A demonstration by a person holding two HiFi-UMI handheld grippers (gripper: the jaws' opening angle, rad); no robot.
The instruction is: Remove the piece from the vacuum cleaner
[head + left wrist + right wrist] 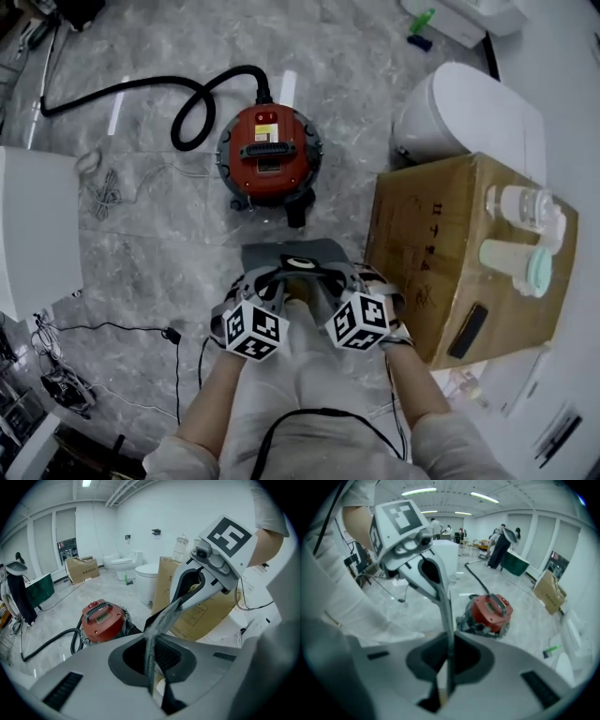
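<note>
I see a grey marble floor (356,112). A red vacuum cleaner (269,153) stands at centre, its black hose (141,89) looping off toward 10 o'clock. Cardboard box (431,253) at 3 o'clock, white toilet (469,112) at 1 o'clock, thin black cables (103,328) at 8 o'clock.

Vacuum cleaner (268,153) body is seen in red, with black handle and grey-black base. Hose (192,103) is black. Floor (159,225) is finished in grey marble veining. Cardboard box (441,244) is plain brown with faint dark print. Toilet (469,108) is white. Marker cubes (253,330) are patterned in black-and-white squares. Cup (511,261) is tinted pale mint.
</note>
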